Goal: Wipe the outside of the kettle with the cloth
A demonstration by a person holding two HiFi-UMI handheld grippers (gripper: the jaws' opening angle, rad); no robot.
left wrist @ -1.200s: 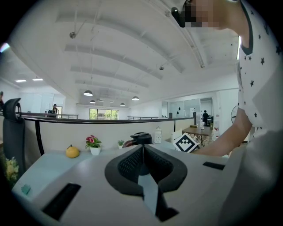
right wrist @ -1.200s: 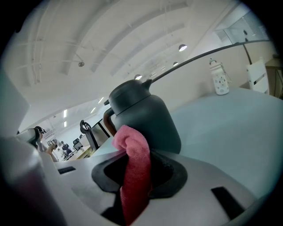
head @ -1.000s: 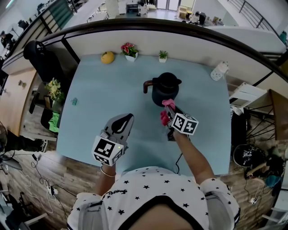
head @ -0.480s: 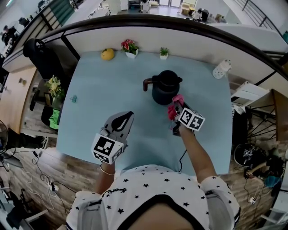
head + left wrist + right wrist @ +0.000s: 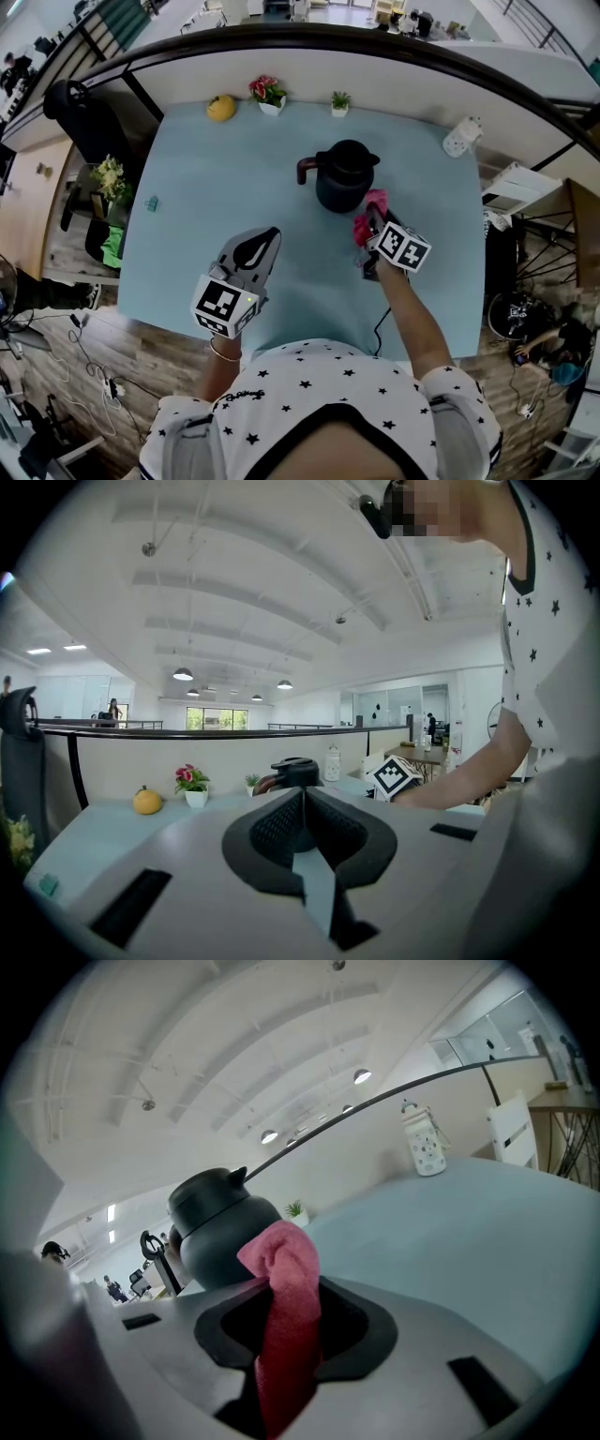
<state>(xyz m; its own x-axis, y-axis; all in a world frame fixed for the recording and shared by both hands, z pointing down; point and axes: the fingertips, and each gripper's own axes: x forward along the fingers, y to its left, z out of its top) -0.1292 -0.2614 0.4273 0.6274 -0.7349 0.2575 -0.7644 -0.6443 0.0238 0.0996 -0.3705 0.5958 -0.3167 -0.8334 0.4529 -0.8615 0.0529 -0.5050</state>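
Kettle (image 5: 342,178), standing unbraced on the table (image 5: 187,216), is risking a slide or tip under wiping pressure, since the right gripper (image 5: 373,223) is pinching the pink cloth (image 5: 281,1279) just beside its right flank while the left gripper (image 5: 253,251) is hovering well apart, jaws together and empty.

White star-dotted top (image 5: 309,398), thin bracelet (image 5: 222,354), grey left tool (image 5: 267,236) and right tool (image 5: 372,223) bearing black-and-white marker cubes (image 5: 223,307).
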